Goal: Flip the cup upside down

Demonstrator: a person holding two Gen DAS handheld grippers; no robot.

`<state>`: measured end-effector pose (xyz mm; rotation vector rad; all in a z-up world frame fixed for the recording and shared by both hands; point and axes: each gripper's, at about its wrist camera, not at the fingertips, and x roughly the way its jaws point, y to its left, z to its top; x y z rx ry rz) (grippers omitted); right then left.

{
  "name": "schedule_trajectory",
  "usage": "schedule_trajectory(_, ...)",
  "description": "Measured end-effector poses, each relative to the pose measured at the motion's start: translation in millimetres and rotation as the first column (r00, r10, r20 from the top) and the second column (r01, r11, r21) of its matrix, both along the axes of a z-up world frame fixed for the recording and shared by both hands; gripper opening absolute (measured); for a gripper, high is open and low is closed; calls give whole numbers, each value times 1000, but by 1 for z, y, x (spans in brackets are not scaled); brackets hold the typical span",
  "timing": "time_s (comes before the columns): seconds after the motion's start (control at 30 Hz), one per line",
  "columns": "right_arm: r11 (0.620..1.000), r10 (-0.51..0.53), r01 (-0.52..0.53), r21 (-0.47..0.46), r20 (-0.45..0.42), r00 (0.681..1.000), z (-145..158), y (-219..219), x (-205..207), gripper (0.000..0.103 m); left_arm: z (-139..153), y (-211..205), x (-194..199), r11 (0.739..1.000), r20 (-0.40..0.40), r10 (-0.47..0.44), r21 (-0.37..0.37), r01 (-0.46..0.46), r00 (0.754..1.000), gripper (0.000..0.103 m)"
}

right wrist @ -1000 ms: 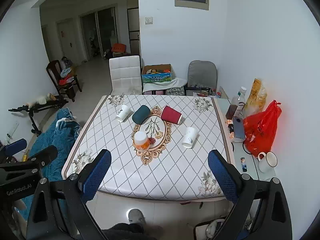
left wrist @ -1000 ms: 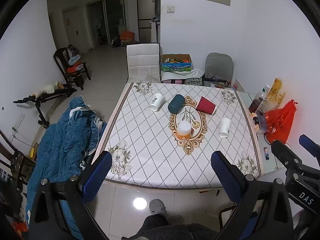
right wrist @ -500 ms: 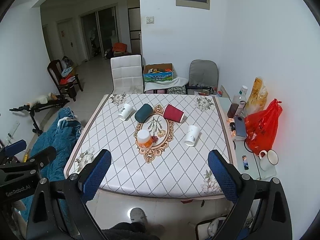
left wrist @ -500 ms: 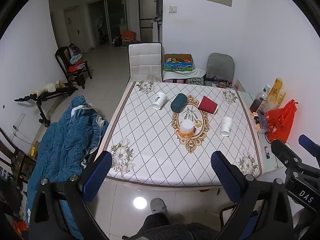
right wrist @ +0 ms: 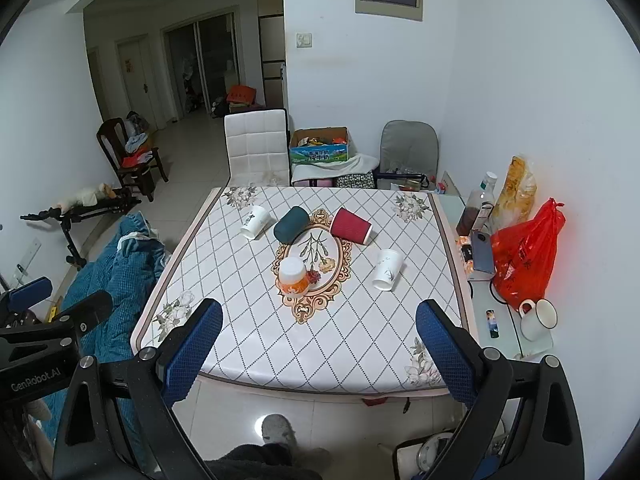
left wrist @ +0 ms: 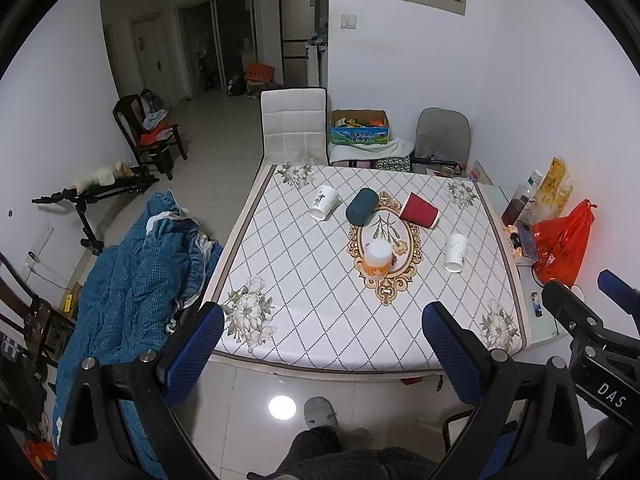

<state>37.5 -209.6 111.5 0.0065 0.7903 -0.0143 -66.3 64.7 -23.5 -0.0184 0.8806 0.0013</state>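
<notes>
Both grippers hang short of the near edge of the bench [left wrist: 304,280], the left gripper [left wrist: 322,344] and right gripper [right wrist: 318,338] each with jaws spread wide and holding nothing. Bare cloth lies between the near edge and the cups. An orange cup [right wrist: 293,276] with a white base stands upside down on the central medallion. Four cups lie on their sides: a white cup [right wrist: 254,221] far left, a teal cup [right wrist: 291,221] beside it, a red cup [right wrist: 352,225], and another white cup [right wrist: 387,269] to the right, well apart.
</notes>
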Motion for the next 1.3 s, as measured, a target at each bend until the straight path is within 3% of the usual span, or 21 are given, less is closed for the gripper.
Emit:
schedule_trajectory(0.5,1000,-9,9,5,-4,1000,-2,-2,-4,103,-1,4,-2,999,24,-1,38,0,1000,102)
schedule_trajectory(1.3,1000,-5,5,7,-6,1000,-9,-7,-6,103,-15,-3,-8,1000,21,5,20,-5,1000,102)
